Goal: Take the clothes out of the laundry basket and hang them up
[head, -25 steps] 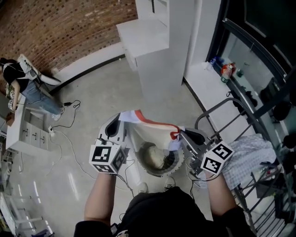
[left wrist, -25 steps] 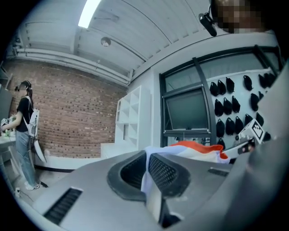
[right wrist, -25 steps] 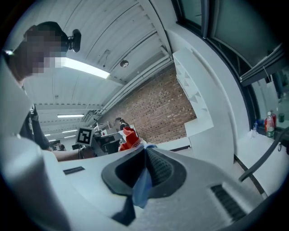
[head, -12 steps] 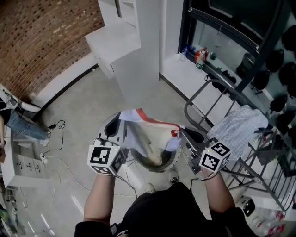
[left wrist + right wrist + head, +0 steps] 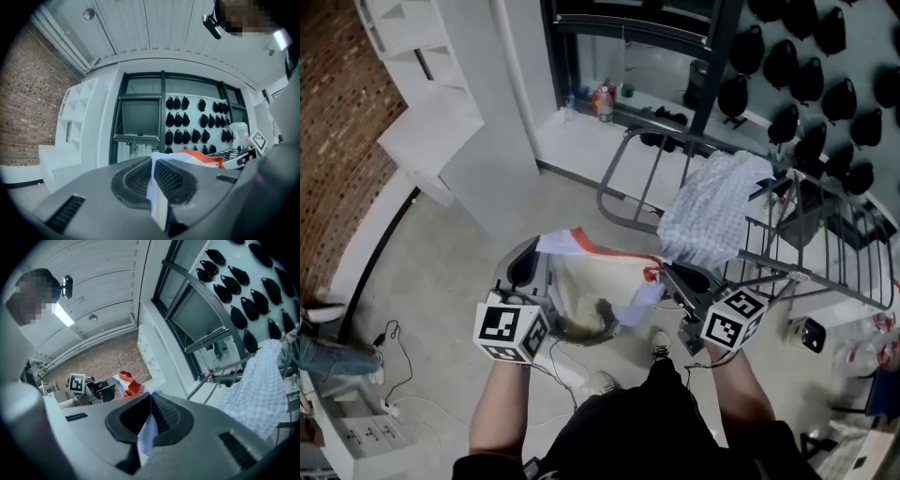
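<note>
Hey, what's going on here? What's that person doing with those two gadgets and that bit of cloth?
A person is hanging up laundry with a hand-held gripper in each hand. The left gripper and the right gripper are each clamped shut on an edge of a white and orange garment, holding it spread out between them. Ahead and to the right stands a drying rack with a checked cloth already draped over it. The held garment is not on the rack yet.
</note>
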Action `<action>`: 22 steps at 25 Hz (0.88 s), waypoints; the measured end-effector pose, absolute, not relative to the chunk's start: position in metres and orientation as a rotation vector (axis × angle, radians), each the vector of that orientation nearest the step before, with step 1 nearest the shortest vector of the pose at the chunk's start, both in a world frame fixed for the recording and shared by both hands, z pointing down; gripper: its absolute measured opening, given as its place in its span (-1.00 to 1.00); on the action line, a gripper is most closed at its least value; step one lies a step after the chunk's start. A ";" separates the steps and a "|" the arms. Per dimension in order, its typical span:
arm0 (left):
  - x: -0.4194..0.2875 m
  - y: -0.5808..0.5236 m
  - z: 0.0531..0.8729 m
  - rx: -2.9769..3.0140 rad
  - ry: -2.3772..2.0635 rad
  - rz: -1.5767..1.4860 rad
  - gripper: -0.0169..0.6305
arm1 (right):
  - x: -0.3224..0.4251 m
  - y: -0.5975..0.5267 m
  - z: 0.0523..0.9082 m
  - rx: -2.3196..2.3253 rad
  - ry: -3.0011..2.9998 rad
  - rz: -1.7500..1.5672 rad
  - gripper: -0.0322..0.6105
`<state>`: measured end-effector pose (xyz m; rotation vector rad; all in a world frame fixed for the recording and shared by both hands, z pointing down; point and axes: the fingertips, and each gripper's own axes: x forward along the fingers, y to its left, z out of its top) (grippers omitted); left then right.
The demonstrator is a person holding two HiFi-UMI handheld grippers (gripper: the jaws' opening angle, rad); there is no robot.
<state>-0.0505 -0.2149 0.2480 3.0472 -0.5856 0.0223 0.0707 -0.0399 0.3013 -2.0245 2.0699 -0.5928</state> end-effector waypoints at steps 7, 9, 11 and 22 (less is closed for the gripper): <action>0.032 -0.127 0.241 3.079 -0.232 0.036 -0.91 | 0.120 0.062 0.284 -2.223 1.831 -0.509 -0.84; 0.054 -0.102 0.240 3.092 -0.161 0.040 -0.91 | 0.137 0.091 0.278 -2.262 1.777 -0.482 -0.84; 0.074 -0.076 0.239 3.098 -0.109 0.047 -0.91 | 0.153 0.119 0.273 -2.290 1.737 -0.459 -0.84; 0.171 0.070 0.229 3.112 0.054 0.060 -0.91 | 0.234 0.270 0.242 -2.383 1.593 -0.347 -0.84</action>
